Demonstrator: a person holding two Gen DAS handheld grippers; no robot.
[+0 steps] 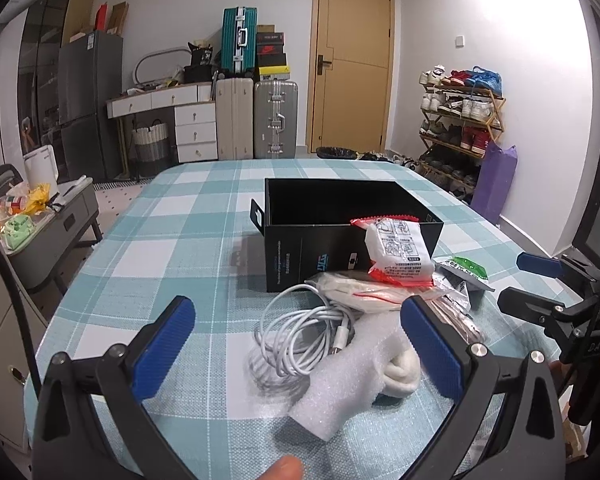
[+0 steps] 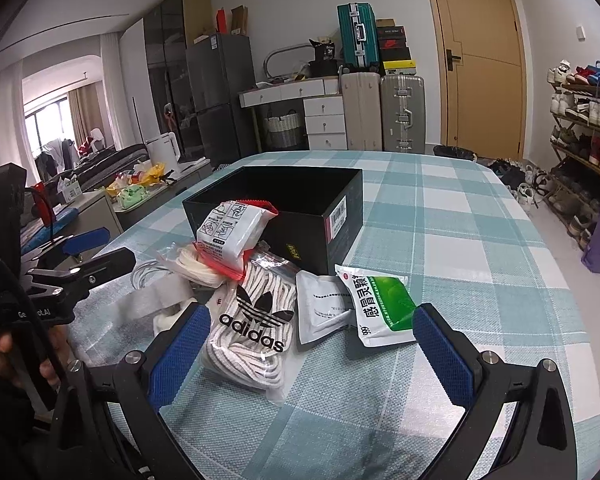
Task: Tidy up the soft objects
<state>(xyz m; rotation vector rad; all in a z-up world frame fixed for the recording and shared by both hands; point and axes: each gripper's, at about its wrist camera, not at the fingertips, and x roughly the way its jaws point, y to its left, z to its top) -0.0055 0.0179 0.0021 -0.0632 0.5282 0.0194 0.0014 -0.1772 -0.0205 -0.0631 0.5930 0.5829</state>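
Note:
An open black box [image 1: 340, 236] [image 2: 300, 216] stands on the checked tablecloth. A white and red packet [image 1: 398, 250] [image 2: 230, 232] leans against its front. Before it lie a coiled white cable [image 1: 304, 336], a white foam sheet [image 1: 340, 380], a bag of white laces marked adidas [image 2: 256, 328], a grey sachet [image 2: 322, 306] and a green and white medicine packet [image 2: 384, 308] [image 1: 466, 268]. My left gripper [image 1: 296, 344] is open above the cable and foam. My right gripper [image 2: 312, 348] is open above the laces bag and sachet.
The table [image 1: 172, 240] carries a teal and white checked cloth. A grey side cabinet with snacks [image 1: 40, 216] stands at the left. Suitcases [image 1: 276, 120], a desk, a door and a shoe rack [image 1: 460, 120] stand at the back of the room.

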